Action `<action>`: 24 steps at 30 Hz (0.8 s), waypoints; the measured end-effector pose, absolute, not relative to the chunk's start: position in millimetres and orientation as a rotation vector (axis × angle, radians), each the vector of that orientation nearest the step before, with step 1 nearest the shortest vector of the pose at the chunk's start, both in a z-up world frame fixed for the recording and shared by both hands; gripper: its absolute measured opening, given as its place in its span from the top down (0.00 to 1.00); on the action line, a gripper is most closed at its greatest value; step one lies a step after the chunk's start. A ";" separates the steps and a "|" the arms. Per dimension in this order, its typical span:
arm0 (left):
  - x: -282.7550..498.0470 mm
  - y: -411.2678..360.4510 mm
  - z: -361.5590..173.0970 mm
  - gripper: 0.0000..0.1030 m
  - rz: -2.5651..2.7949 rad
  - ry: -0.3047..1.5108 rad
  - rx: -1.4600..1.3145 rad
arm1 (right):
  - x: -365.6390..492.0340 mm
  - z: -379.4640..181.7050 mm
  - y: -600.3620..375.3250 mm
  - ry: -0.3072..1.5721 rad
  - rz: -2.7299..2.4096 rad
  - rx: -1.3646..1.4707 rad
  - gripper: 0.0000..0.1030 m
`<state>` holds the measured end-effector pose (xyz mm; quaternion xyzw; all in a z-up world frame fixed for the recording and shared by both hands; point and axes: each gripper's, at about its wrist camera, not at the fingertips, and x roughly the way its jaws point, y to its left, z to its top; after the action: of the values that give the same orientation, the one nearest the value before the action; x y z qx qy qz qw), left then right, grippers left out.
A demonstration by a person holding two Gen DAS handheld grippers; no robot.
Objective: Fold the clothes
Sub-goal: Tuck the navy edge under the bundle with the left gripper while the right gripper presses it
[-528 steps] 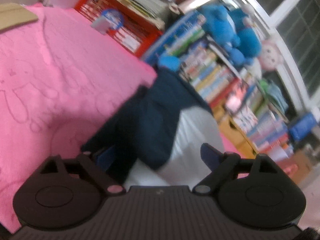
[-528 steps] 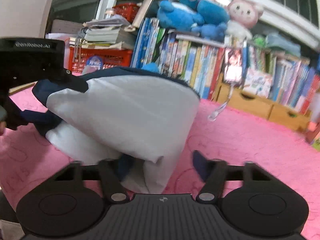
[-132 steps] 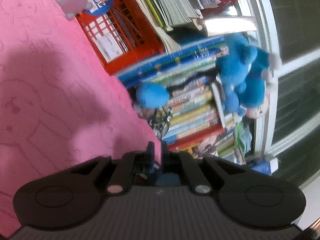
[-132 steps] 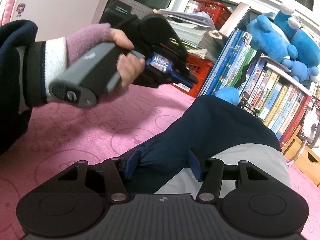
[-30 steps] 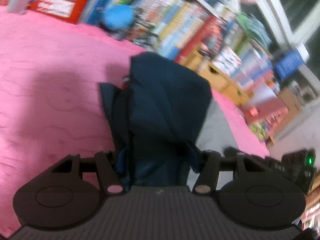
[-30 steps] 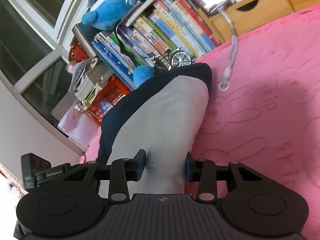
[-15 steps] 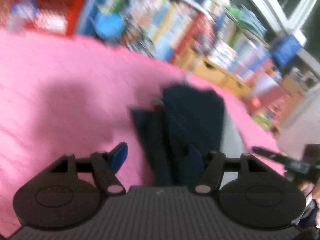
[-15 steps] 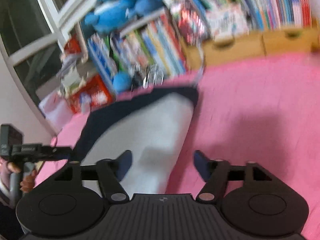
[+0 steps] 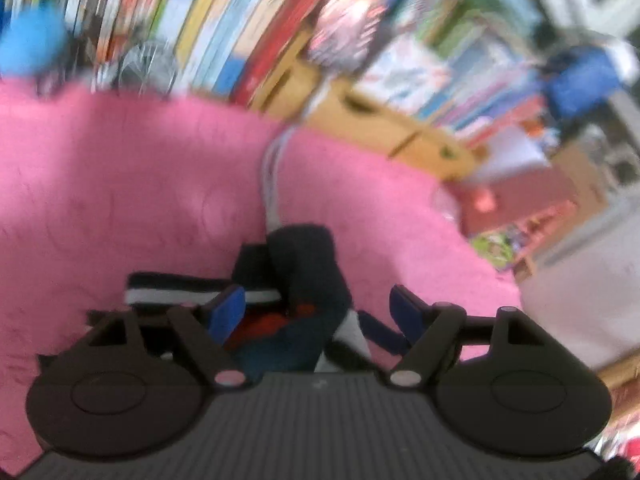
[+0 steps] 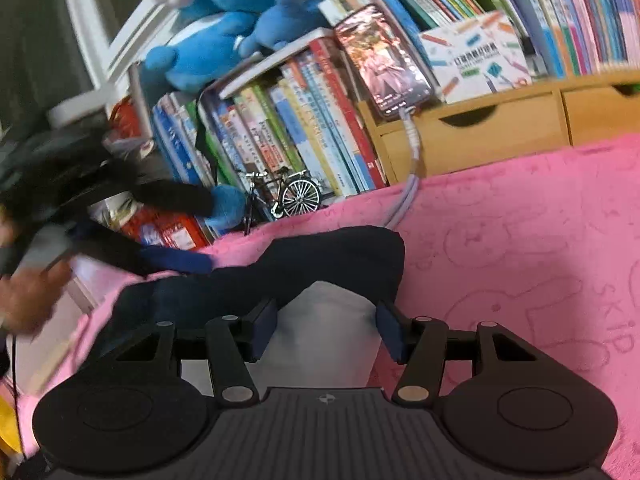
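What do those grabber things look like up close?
Each hand-held gripper is black plastic with a ribbed middle plate and two round discs at the sides. The left one and the right one both have angled black fingers tipped with blue pads, with small pale pins at the joints.

A pink blanket (image 10: 520,248) fills the lower right of the right wrist view. Behind it, rows of books (image 10: 304,128) stand beside wooden drawers (image 10: 480,128). Blue plush toys (image 10: 224,36) sit upper left, by a white window frame (image 10: 120,32).
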<state>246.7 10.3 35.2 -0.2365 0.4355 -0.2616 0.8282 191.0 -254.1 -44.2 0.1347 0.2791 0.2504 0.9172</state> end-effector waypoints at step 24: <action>347.0 -8.0 -22.5 0.94 -0.561 1.030 -0.779 | 198.5 -57.9 -255.4 0.699 0.597 0.380 0.43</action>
<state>347.0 -8.0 -22.5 -0.3581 0.4733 -0.2578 0.7624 198.5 -255.4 -57.9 0.1824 0.3353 0.2863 0.8788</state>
